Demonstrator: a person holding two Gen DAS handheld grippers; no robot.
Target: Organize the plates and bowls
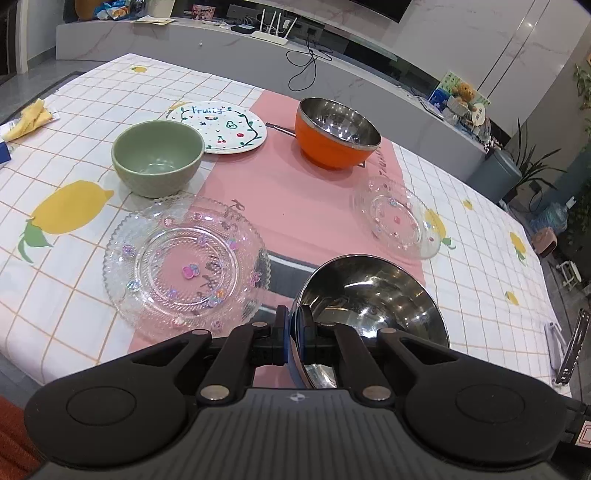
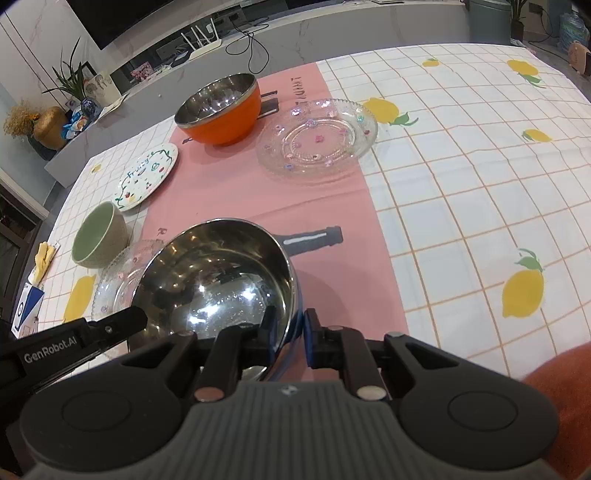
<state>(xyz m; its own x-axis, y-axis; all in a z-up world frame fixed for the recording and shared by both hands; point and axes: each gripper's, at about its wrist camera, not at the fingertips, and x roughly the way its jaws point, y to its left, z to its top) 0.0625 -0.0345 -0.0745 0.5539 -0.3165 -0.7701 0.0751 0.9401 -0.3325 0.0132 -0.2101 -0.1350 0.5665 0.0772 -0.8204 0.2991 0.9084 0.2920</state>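
Surface: a table (image 1: 92, 92) is carrying a white checked cloth with lemon prints, with a pink cloth (image 1: 295, 192) lying down its middle.
Room: a grey marble-look counter (image 1: 166, 40) is running behind the far edge, bearing a white router (image 1: 271, 31) and a trailing black cable.
Left side: a green bowl (image 1: 158, 162) is sitting beside a white "Fruity" plate (image 1: 225, 127); a large glass plate (image 1: 184, 264) is lying toward the near edge, overlapping the pink cloth.
Left gripper (image 1: 293, 332): its jaws are clamping tight on the near-left rim of the steel bowl (image 1: 373, 295).
Centre: the steel bowl is being held tilted at the near edge over the pink cloth; an orange bowl (image 1: 338, 131) is standing near the far edge.
Right gripper (image 2: 291, 332): its jaws are pinching the bowl's right rim, barely parted.
Right side: a small glass plate (image 2: 317, 138) is lying on the pink cloth's right border.
Open room: the right half of the cloth is lying bare out to the right edge.
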